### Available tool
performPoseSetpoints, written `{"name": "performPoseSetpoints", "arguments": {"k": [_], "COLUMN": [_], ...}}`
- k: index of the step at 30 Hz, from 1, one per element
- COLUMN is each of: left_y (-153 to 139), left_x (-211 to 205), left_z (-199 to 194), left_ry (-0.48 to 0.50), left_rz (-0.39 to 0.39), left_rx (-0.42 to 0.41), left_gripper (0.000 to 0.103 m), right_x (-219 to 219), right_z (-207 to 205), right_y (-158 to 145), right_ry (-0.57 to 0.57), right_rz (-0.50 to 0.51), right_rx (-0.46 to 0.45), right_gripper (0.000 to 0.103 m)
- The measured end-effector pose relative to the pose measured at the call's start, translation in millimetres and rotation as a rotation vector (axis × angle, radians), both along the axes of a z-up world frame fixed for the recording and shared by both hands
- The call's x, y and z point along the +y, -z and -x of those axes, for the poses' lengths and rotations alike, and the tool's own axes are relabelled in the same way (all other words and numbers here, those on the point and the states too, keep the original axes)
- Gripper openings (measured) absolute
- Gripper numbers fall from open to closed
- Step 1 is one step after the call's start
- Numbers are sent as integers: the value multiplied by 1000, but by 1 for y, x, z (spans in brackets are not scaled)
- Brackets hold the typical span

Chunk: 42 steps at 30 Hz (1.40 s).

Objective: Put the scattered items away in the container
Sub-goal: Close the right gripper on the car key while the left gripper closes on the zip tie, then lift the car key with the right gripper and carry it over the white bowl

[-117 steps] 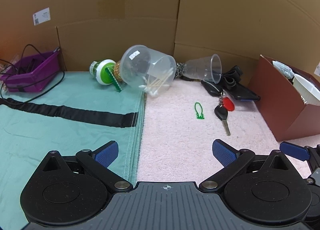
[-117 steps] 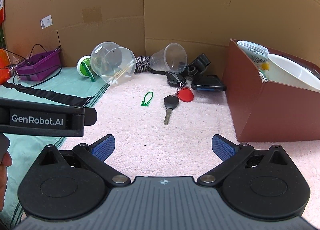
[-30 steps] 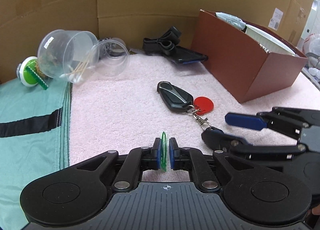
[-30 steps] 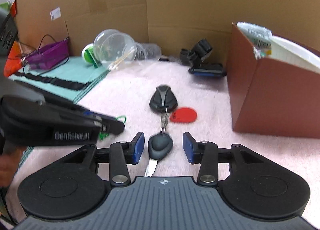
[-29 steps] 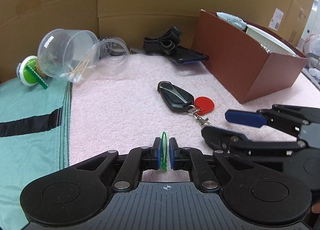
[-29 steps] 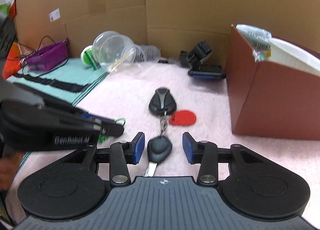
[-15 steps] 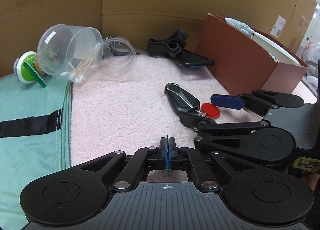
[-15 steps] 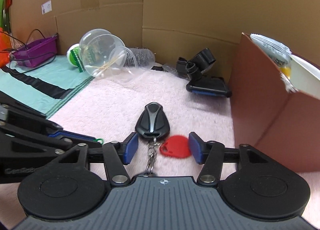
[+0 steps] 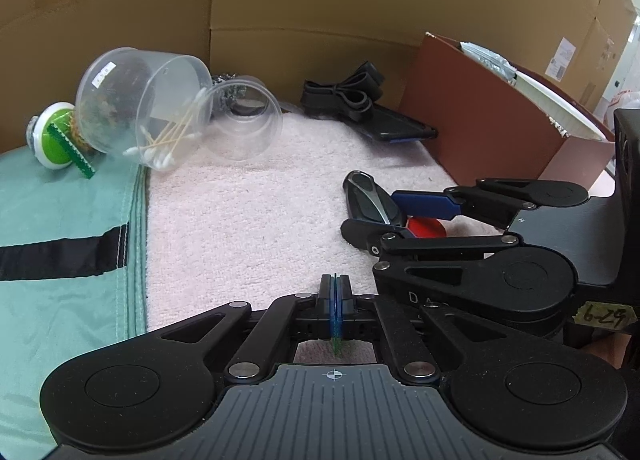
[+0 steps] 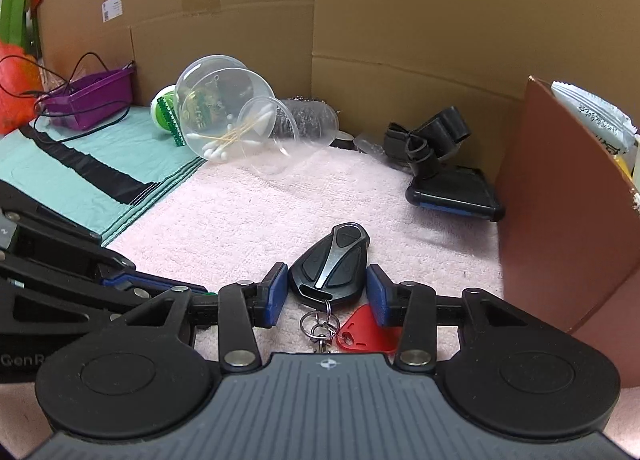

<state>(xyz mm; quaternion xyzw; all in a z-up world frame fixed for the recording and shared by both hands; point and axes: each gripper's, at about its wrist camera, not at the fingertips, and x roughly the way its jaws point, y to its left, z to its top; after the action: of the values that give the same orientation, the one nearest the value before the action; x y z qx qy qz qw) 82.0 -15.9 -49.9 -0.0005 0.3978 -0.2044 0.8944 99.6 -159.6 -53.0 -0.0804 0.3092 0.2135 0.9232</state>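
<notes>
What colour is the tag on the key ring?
Red, clearest in the right wrist view.

Backdrop and bedding around the work area

Cardboard wall (image 10: 400, 20) fills the top of the frame; a pink towel (image 10: 260, 212) covers the centre, with a green cloth (image 9: 60, 220) at the left.

Left wrist view: low over the pink towel (image 9: 248, 220), left of the brown box (image 9: 484, 120), facing the cardboard wall. Right wrist view: equally low, nearer the brown box (image 10: 560, 228), facing the same wall. Shared by both: towel, box, key fob (image 9: 370, 202) (image 10: 334, 264), tipped clear cups (image 9: 156, 104) (image 10: 232, 116).
</notes>
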Motion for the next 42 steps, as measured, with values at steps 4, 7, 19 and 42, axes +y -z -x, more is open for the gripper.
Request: {"name": "performPoseSetpoints", "arguments": {"k": [4,7,19,42], "left_y": [0,-6,-51,-153], "left_x": [0,0,-10,-103], "left_z": [1,7,28,18], "left_ry": [-6,-17,13,198], "left_rz": [-5,-19,24,81], "left_rx": [-2,-24,-113,-290], "left_gripper": [0,0,0,0], "right_x": [-2,-4,-34,-114], "right_z": [-3,4,48,65], "right_y": [1,-4,-59,-161], "right_ry": [4,24,25,145], "right_rz": [-13,-31,-115,-116], "right_rx": [9,18,-105,-376], "right_gripper": [48,48,48,47]}}
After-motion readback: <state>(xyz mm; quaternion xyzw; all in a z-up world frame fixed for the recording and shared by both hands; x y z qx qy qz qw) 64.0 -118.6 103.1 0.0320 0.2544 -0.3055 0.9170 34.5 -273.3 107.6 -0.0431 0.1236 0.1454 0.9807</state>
